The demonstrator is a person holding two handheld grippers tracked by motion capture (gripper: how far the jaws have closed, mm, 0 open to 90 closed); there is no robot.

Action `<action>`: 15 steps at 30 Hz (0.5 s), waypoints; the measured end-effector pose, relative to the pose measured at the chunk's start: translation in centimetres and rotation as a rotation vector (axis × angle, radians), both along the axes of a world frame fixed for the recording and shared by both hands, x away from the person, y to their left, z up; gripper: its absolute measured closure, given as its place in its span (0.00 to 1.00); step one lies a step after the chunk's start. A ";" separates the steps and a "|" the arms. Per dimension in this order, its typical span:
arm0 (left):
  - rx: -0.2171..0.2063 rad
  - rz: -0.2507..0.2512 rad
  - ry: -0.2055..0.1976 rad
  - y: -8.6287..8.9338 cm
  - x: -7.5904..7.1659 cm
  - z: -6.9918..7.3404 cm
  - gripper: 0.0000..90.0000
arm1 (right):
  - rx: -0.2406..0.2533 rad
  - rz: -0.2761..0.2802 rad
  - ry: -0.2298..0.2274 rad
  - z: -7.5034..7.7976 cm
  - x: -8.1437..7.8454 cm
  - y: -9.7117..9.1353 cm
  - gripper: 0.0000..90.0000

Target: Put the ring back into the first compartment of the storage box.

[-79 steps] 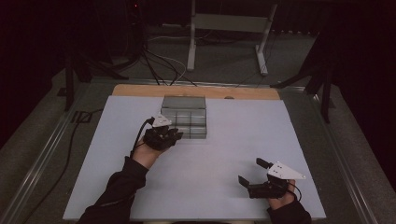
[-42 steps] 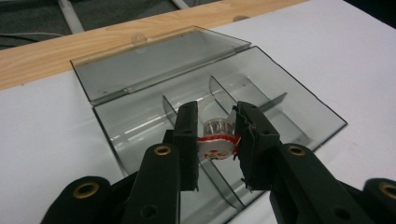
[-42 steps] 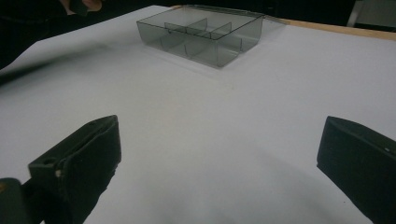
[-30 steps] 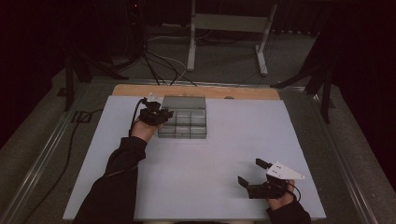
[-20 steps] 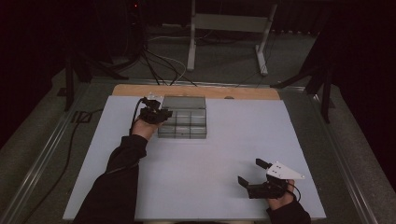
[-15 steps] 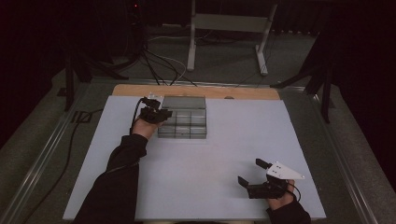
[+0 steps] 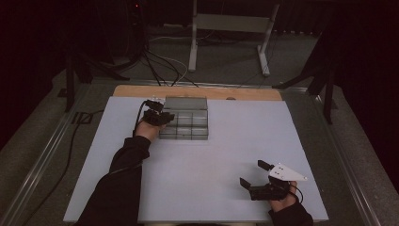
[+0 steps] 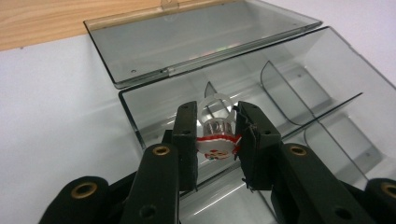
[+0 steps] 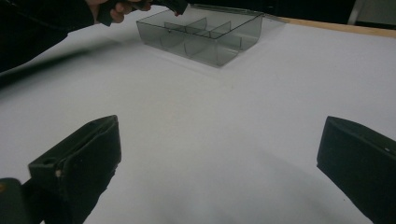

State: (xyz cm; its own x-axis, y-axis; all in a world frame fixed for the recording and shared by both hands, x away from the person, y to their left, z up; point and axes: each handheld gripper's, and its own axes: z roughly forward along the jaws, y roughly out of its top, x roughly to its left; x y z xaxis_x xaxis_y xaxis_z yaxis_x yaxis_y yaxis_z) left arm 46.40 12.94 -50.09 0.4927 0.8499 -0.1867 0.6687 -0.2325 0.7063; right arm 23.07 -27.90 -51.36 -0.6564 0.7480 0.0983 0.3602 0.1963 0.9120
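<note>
Overhead, left claw (image 8: 212, 133) clenching a small ring (image 8: 215, 135) above the open divided box (image 7: 184, 123), right claw (image 7: 252, 175) released, well apart

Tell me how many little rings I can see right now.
1. A small clear ring with a red and white charm sits pinched in the left gripper, above the open grey box. The compartments that show look bare, but others may be hidden behind the jaws.

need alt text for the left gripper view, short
The left gripper is shut on a small clear plastic ring with a red-and-white charm, holding it over the near-left corner of an open smoked-plastic organizer box. The box's dividers form empty compartments; its lid lies folded back on the white table.
</note>
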 end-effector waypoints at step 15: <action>0.056 0.020 -0.012 -0.9 0.0 -0.1 0.75 | 0.008 0.000 0.002 0.0 0.0 -0.1 0.00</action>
